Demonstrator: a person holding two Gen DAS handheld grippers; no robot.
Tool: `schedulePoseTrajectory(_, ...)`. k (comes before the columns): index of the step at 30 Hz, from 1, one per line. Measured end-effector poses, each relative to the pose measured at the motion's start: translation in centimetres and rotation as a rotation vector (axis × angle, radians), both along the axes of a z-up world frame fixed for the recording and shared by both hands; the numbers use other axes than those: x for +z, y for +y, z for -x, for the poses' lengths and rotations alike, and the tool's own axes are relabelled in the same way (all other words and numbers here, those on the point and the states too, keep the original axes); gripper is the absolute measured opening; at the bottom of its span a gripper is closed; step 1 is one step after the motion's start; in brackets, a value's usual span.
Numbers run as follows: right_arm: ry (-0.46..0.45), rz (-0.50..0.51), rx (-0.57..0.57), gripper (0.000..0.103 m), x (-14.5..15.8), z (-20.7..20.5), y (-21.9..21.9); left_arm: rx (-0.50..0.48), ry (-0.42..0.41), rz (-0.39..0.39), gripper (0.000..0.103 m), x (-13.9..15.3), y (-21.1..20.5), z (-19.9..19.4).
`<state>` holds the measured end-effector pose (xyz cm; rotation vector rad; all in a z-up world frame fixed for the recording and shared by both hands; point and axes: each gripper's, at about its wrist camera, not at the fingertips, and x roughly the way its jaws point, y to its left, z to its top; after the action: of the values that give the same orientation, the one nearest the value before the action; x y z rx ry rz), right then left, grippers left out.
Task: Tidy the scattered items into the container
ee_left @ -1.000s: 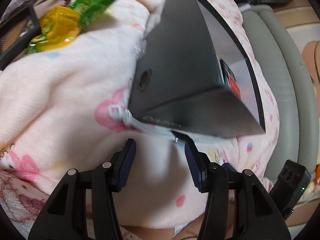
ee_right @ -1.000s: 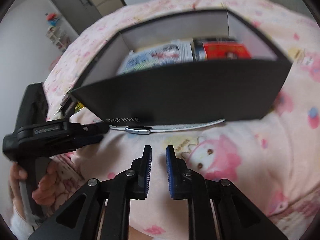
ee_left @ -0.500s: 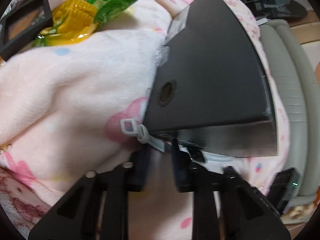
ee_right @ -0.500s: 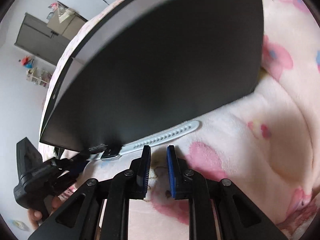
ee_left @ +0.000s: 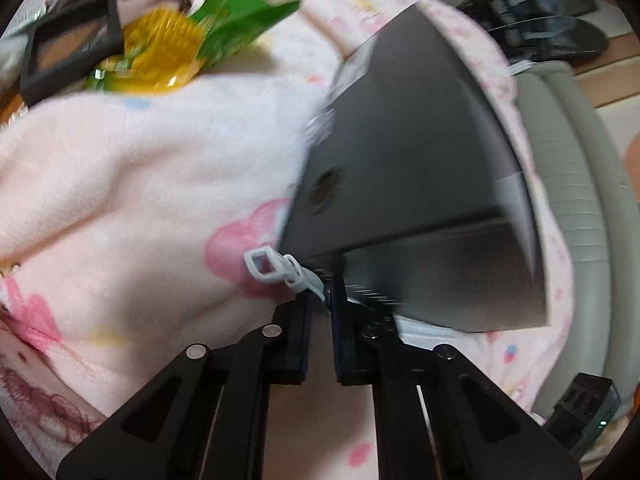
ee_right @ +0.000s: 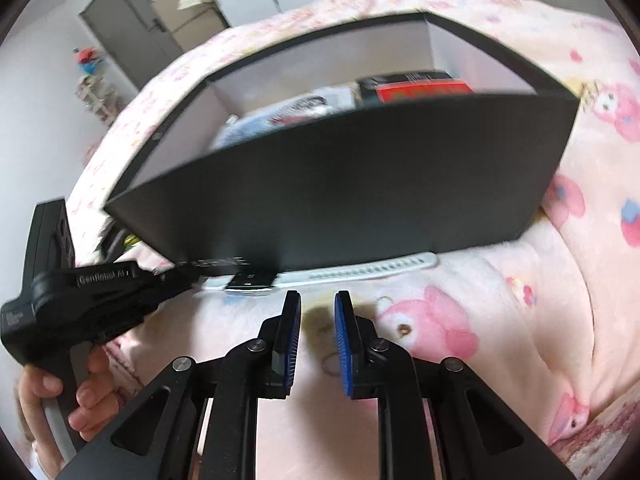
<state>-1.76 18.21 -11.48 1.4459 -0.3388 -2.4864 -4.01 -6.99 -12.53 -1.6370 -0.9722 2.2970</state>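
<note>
A watch with a white strap (ee_left: 280,270) lies on the pink blanket, partly tucked under the front edge of the black box (ee_left: 400,160). My left gripper (ee_left: 322,300) is shut on the strap close to its buckle. In the right wrist view the watch (ee_right: 250,282) and its long strap end stick out from under the box (ee_right: 340,208), with the left gripper (ee_right: 192,280) reaching it from the left. My right gripper (ee_right: 317,300) hovers just in front of the watch, jaws narrowly open with nothing between them.
Inside the box lie a red and black pack (ee_right: 424,90) and a white printed packet (ee_right: 280,116). A green snack bag (ee_left: 240,28), a yellow item (ee_left: 160,52) and a black compact (ee_left: 72,48) lie on the blanket beyond. A grey padded edge (ee_left: 568,200) runs right.
My left gripper's jaws closed from wide open onto the white strap. The right gripper swung close to the box wall and came back, with its gap unchanged.
</note>
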Motion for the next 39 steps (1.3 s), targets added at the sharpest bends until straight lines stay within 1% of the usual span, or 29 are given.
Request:
schedulePoseTrajectory(2, 0.033, 0.009, 0.024, 0.015, 0.7, -0.5, -0.1, -0.01, 0.033, -0.03, 0.001, 1.2, -0.4, -0.7)
schedulePoseTrajectory(4, 0.064, 0.019, 0.051, 0.02, 1.4, -1.1, -0.1, -0.024, 0.063, -0.048, 0.001, 2.5, -0.3, -1.6)
schedulePoseTrajectory(6, 0.09, 0.037, 0.083, 0.032, 2.4, -1.7, 0.1, -0.051, 0.11, -0.053, 0.001, 3.9, 1.3, -3.1)
schedulePoseTrajectory(8, 0.123, 0.059, 0.143, 0.041, 3.4, -2.2, -1.3, -0.096, 0.159, -0.031, 0.001, 5.9, 2.0, -4.0)
schedulePoseTrajectory(9, 0.14, 0.067, 0.17, 0.045, 3.7, -2.2, -1.9, -0.112, 0.178, -0.012, 0.001, 6.7, 3.0, -3.8)
schedulePoseTrajectory(11, 0.18, 0.057, 0.228, 0.047, 4.4, -2.2, -3.1, -0.148, 0.215, 0.022, 0.001, 8.0, 4.2, -4.1)
schedulePoseTrajectory(12, 0.198, 0.024, 0.25, 0.047, 4.6, -2.3, -3.7, -0.16, 0.225, 0.029, 0.001, 8.4, 4.5, -4.1)
schedulePoseTrajectory(13, 0.208, -0.018, 0.265, 0.047, 4.6, -2.3, -4.3, -0.172, 0.231, 0.034, 0.001, 8.3, 3.9, -2.6)
schedulePoseTrajectory(14, 0.212, -0.048, 0.276, 0.047, 4.5, -2.0, -4.9, -0.187, 0.236, 0.037, 0.001, 8.4, 4.0, -2.4)
schedulePoseTrajectory(15, 0.212, -0.06, 0.283, 0.047, 4.4, -1.6, -5.4, -0.193, 0.238, 0.037, 0.001, 8.3, 5.3, -1.9)
schedulePoseTrajectory(16, 0.208, -0.054, 0.283, 0.047, 4.1, -1.2, -5.5, -0.202, 0.239, 0.035, 0.001, 7.7, 5.5, -1.3)
schedulePoseTrajectory(17, 0.199, -0.04, 0.278, 0.047, 3.6, -0.7, -5.5, -0.21, 0.239, 0.034, 0.001, 7.7, 5.9, -1.1)
schedulePoseTrajectory(20, 0.162, -0.016, 0.255, 0.009, 2.8, 0.1, -4.9, -0.239, 0.236, 0.039, 0.001, 7.4, 6.9, -0.7)
schedulePoseTrajectory(24, 0.157, 0.042, 0.234, 0.005, 3.7, -0.1, -3.8, -0.264, 0.278, -0.001, 0.004, 8.8, 6.1, -2.3)
schedulePoseTrajectory(26, 0.157, 0.079, 0.223, 0.004, 4.4, 0.0, -3.5, -0.254, 0.31, -0.051, 0.005, 9.7, 5.1, -2.8)
schedulePoseTrajectory(27, 0.161, 0.108, 0.22, 0.003, 4.9, 0.0, -3.3, -0.245, 0.328, -0.075, 0.008, 10.1, 4.6, -3.0)
schedulePoseTrajectory(28, 0.168, 0.14, 0.219, 0.003, 5.5, 0.4, -3.2, -0.231, 0.347, -0.105, 0.011, 10.6, 3.9, -3.3)
schedulePoseTrajectory(29, 0.179, 0.169, 0.218, 0.003, 6.3, 0.3, -3.1, -0.209, 0.365, -0.153, 0.015, 11.1, 2.9, -3.7)
schedulePoseTrajectory(32, 0.23, 0.269, 0.205, 0.003, 9.0, -0.1, -2.5, -0.162, 0.397, -0.281, 0.016, 12.2, 0.7, -4.3)
schedulePoseTrajectory(33, 0.244, 0.304, 0.195, 0.003, 9.7, -0.2, -2.2, -0.146, 0.409, -0.311, 0.016, 12.5, 0.2, -4.6)
schedulePoseTrajectory(34, 0.254, 0.343, 0.181, 0.003, 10.2, -0.3, -1.9, -0.131, 0.418, -0.324, 0.016, 12.8, -0.3, -4.7)
schedulePoseTrajectory(36, 0.267, 0.407, 0.133, 0.002, 10.3, -0.3, -1.0, -0.103, 0.437, -0.303, 0.016, 13.3, -0.9, -4.9)
schedulePoseTrajectory(37, 0.263, 0.43, 0.09, 0.002, 9.8, -0.1, -0.3, -0.102, 0.434, -0.285, 0.016, 13.1, -0.9, -4.8)
schedulePoseTrajectory(39, 0.208, 0.457, 0.028, 0.002, 8.0, 0.2, 1.0, -0.133, 0.385, -0.241, 0.016, 12.1, -0.1, -4.1)
